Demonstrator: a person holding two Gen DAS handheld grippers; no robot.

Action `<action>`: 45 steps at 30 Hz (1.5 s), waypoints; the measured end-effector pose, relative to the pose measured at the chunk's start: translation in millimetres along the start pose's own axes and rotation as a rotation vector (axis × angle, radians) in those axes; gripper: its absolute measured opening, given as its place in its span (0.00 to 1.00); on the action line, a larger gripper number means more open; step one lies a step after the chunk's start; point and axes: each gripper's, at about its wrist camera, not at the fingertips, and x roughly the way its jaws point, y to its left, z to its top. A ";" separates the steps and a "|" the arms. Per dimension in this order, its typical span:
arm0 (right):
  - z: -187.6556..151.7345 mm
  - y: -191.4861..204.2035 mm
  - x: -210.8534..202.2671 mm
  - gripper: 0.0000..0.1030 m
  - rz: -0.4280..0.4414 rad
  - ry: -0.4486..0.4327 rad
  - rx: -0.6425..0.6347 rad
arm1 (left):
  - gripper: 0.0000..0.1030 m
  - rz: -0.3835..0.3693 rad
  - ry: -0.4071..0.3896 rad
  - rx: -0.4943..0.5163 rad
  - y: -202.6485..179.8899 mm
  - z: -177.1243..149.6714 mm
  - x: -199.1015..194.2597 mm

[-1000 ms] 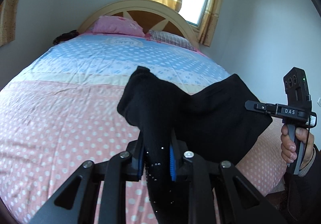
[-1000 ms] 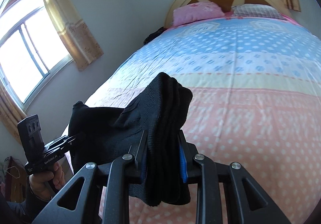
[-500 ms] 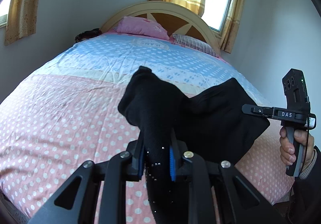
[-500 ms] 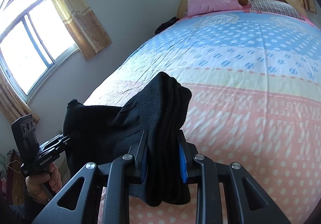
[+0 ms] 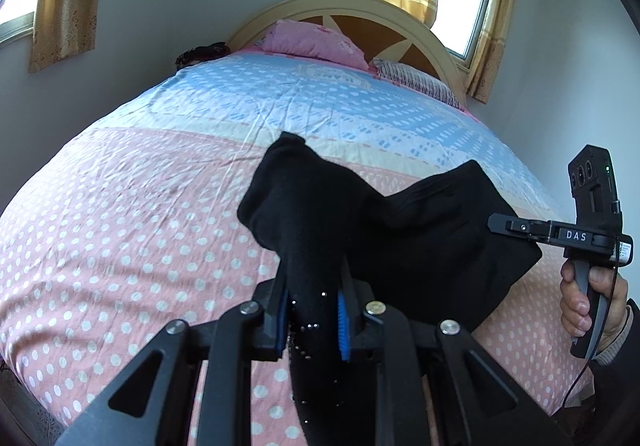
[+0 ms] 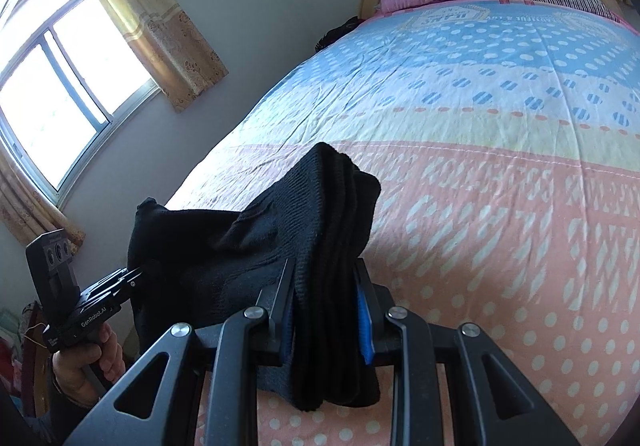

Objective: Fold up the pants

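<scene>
Carrying: black knit pants (image 5: pixel 404 230) hang bunched above the bed's (image 5: pixel 120 230) pink foot edge.
Left claw (image 5: pixel 312 320): pinching one end.
Right claw (image 6: pixel 326 320): pinching the other.
Change: both sank bedward; laying flat likely next.

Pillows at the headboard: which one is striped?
The right-hand pillow, striped grey and white; the pillow beside it at the headboard is plain pink.

Sunlit window (image 6: pixel 60 102), white walls, arched headboard (image 5: pixel 344 12).
</scene>
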 end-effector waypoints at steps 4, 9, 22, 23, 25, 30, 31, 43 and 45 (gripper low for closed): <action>-0.5 -5.9 10.4 0.26 -0.006 0.015 0.019 | 0.19 0.008 0.011 -0.009 3.0 -3.3 3.6; -5.0 -19.5 26.3 0.28 -0.020 0.056 0.061 | 0.20 0.019 0.032 -0.004 10.5 -9.1 9.5; -28.5 -54.9 14.9 0.54 -0.039 0.002 0.210 | 0.74 0.161 0.039 0.002 25.0 -34.3 25.1; -29.5 -54.1 8.7 0.54 -0.046 -0.012 0.213 | 0.75 0.161 0.038 -0.020 28.1 -35.9 22.9; -32.4 -51.5 -7.2 0.54 -0.087 -0.046 0.213 | 0.77 0.167 0.034 -0.052 32.5 -39.6 17.9; -43.5 -32.6 -51.5 0.54 -0.157 -0.126 0.215 | 0.82 0.238 0.036 -0.085 38.4 -45.8 -3.2; -46.3 -24.8 -59.5 0.54 -0.165 -0.140 0.205 | 0.82 0.249 0.022 -0.090 38.1 -46.1 -10.3; -76.6 90.1 -136.6 0.60 -0.198 -0.300 -0.049 | 0.91 0.214 -0.233 -0.028 -13.1 -14.6 -108.2; -80.7 100.2 -146.5 0.62 -0.217 -0.325 -0.078 | 0.95 0.211 -0.284 -0.014 -21.3 -9.7 -124.9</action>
